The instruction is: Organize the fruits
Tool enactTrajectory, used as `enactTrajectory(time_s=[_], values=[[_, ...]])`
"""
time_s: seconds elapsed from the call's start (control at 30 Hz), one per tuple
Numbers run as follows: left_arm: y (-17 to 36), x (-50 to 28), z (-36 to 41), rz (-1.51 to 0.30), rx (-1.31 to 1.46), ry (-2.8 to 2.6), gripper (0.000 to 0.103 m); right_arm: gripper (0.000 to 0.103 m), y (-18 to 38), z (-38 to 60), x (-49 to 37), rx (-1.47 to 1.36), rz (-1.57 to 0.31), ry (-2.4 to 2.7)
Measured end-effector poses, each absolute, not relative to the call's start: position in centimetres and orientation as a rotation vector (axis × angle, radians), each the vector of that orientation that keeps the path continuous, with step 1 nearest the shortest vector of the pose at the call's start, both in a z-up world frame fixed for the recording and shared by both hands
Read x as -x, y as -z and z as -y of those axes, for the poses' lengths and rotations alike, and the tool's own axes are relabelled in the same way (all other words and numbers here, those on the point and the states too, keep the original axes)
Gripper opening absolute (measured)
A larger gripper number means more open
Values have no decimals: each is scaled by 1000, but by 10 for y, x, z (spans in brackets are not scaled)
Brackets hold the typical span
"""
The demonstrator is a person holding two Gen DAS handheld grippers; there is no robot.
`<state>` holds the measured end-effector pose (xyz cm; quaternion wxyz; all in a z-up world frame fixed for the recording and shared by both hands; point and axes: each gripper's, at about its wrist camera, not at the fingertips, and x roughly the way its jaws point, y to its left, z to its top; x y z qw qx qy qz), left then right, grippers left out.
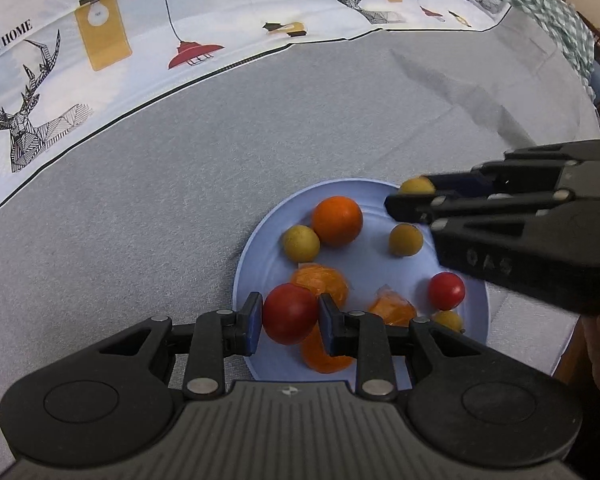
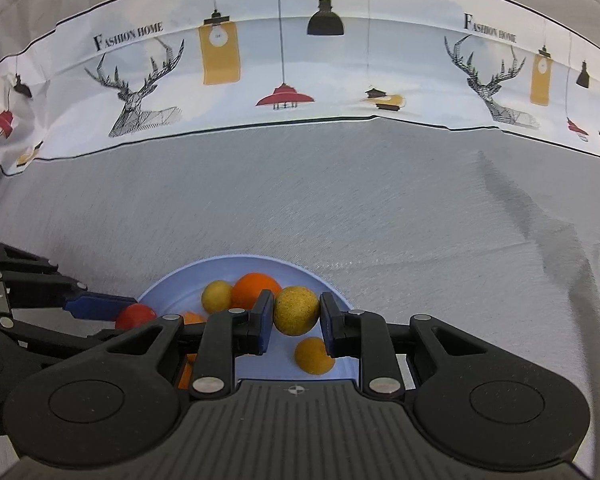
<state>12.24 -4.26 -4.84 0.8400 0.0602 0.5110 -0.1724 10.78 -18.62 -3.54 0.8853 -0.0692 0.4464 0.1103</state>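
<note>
A light blue plate (image 1: 256, 240) on the grey cloth holds an orange (image 1: 337, 221), several small yellow fruits (image 1: 301, 243), a small red fruit (image 1: 446, 290) and wrapped orange pieces (image 1: 320, 280). My left gripper (image 1: 290, 320) is shut on a red fruit (image 1: 291, 314) over the plate's near edge. My right gripper (image 2: 296, 320) is shut on a yellow fruit (image 2: 296, 311) above the plate (image 2: 172, 280); it shows in the left wrist view (image 1: 410, 196) at the plate's right side with the yellow fruit (image 1: 416, 185). The left gripper's fingers (image 2: 96, 305) show in the right wrist view with the red fruit (image 2: 135, 317).
Grey cloth (image 1: 160, 220) covers the table around the plate. A printed cloth with deer and lamps (image 2: 284, 80) lies along the far side. A green checked cloth (image 1: 540, 4) sits at the far right. The table's edge (image 1: 572, 344) is right of the plate.
</note>
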Motion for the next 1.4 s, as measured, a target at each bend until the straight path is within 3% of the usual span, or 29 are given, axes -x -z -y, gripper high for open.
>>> enactTrajectory(time_s=[0.03,0.1,0.33,0.5,0.67,0.8,1.07,1.4], values=[[48,-123,42,-1079,-121,372,37,29,37,184,-107,157,-935,-235],[46,-122,43,-1072,-117,378,43,45,40,181,-106,180,-941,-227],[38,-117,40,-1029,-117,383,46,57,32,180,-108,165,-904,-207],[25,-100,35,-973,-132,318,58,79,18,186,-103,83,-868,-173],[8,-63,39,-914,-175,249,79,88,-7,193,-82,17,-844,-133],[-12,-17,45,-848,-212,200,85,102,-34,204,-41,-14,-768,-158],[-26,59,51,-822,-70,62,86,102,-29,231,39,9,-680,-126],[14,51,27,-891,74,-72,87,102,13,235,35,29,-723,-51]])
